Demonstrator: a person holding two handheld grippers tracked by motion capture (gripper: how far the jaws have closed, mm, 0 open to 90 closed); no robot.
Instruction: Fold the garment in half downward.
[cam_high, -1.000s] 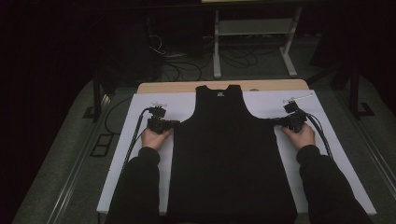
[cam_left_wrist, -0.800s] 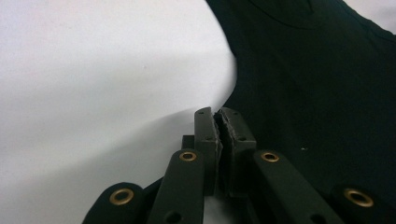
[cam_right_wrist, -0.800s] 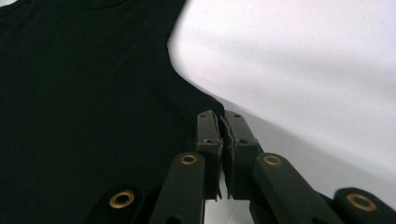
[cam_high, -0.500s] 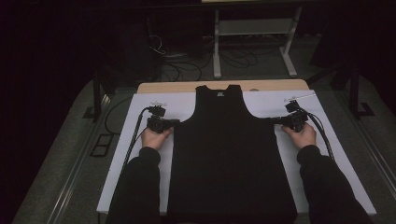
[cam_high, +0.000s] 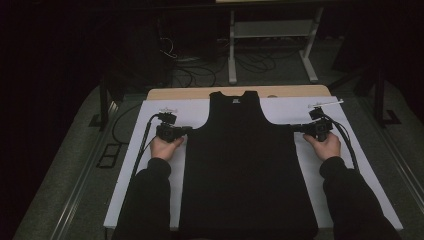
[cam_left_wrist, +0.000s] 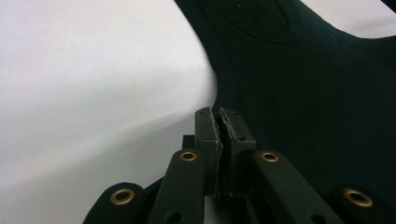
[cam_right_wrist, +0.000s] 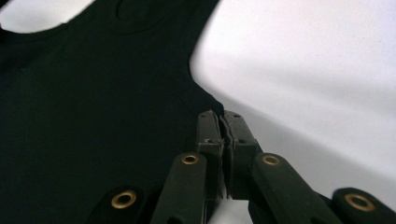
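A black tank top (cam_high: 245, 165) lies flat and spread out in the middle of a white sheet (cam_high: 195, 107) on the tabletop (cam_high: 200, 93), neck toward the far edge and hem toward the person. The left hand-held gripper (cam_high: 186, 130) sits at the top's left side just under the armhole, and in the left gripper view its jaws are pressed together at the edge of the fabric (cam_left_wrist: 299, 93), though whether cloth lies between them I cannot tell. The right hand-held gripper (cam_high: 296, 128) mirrors it at the right side under the other armhole, jaws likewise pressed together at the fabric edge (cam_right_wrist: 93, 116), each held by a hand (cam_high: 166, 147) in a dark sleeve (cam_high: 150, 195)
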